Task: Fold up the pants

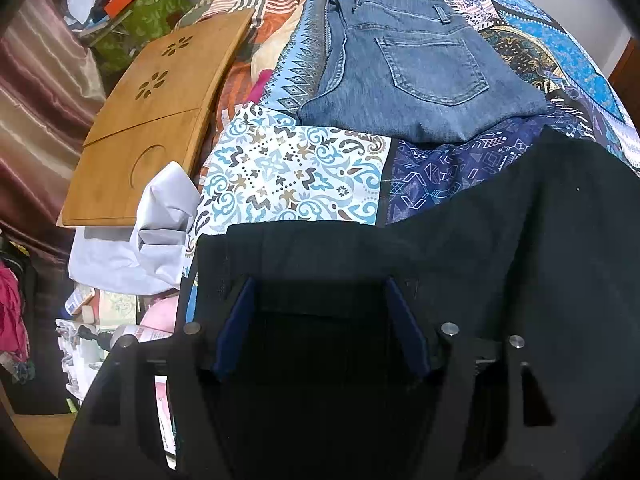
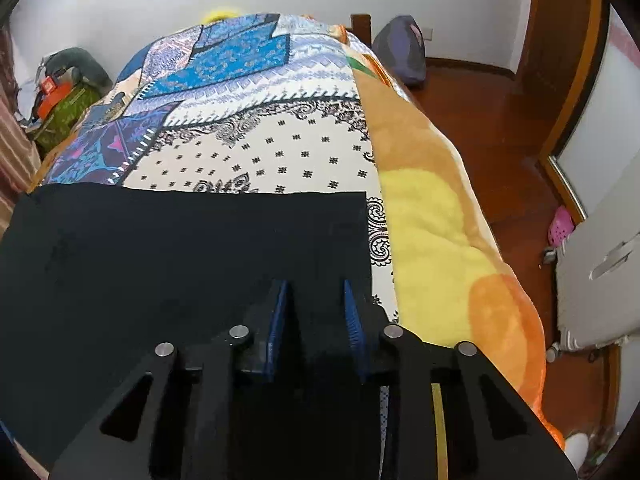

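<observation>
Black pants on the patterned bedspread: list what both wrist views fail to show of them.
- Left wrist view: the black pants are so dark that folds and seams vanish; the left gripper covers their near part.
- Right wrist view: the pants' near edge sits behind the right gripper; whether cloth is pinched cannot be seen.
- Folded blue jeans: underside hidden.

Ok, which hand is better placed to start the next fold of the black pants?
Probably right: its tongs are narrowed close to the black pants' end edge, beside a free corner. The left tongs stand wide open above flat cloth, with no edge between them.
</observation>
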Action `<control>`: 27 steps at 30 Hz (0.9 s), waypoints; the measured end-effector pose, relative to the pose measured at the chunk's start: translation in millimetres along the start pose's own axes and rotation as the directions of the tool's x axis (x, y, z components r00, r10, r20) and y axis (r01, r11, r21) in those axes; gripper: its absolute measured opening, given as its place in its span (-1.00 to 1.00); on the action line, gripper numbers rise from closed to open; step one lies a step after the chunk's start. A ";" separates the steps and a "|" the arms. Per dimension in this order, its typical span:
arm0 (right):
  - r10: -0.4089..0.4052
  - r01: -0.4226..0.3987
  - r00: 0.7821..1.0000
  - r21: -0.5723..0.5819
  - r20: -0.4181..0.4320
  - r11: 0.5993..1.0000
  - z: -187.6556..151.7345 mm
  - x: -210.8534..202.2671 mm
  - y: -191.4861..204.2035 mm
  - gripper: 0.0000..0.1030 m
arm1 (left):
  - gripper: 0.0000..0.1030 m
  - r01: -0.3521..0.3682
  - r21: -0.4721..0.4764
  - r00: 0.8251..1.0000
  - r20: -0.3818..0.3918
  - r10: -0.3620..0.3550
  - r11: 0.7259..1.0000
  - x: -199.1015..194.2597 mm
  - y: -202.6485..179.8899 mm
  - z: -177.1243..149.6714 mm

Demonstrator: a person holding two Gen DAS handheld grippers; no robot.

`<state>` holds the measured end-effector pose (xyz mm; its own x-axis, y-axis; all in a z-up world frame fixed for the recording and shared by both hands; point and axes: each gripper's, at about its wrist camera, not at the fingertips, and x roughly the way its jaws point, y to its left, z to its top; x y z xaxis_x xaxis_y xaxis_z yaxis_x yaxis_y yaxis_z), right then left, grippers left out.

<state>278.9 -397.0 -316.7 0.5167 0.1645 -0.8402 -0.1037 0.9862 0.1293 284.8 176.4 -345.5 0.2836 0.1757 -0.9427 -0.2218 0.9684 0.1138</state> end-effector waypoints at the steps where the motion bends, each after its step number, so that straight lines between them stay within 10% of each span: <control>1: -0.001 0.002 1.000 -0.003 0.007 1.000 -0.2 -1.0 1.3 -0.71 | 0.32 -0.001 -0.002 1.000 0.000 0.001 1.000 0.1 0.2 -0.1; 13: -0.062 0.089 0.949 -0.073 0.310 0.993 39.6 -69.5 20.6 -0.79 | 0.32 -0.054 -0.052 0.997 0.044 0.056 0.997 -5.3 6.5 -9.0; 27: -0.086 0.089 0.996 -0.068 0.039 0.994 44.7 29.1 16.0 -0.66 | 0.18 -0.024 -0.008 0.995 0.094 0.025 1.000 -39.1 1.6 -4.8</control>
<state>330.2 -375.6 -315.6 0.5564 0.0795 -0.8271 -0.1151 0.9932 0.0180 268.8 170.3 -309.9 0.3643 0.2159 -0.9059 -0.2365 0.9623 0.1342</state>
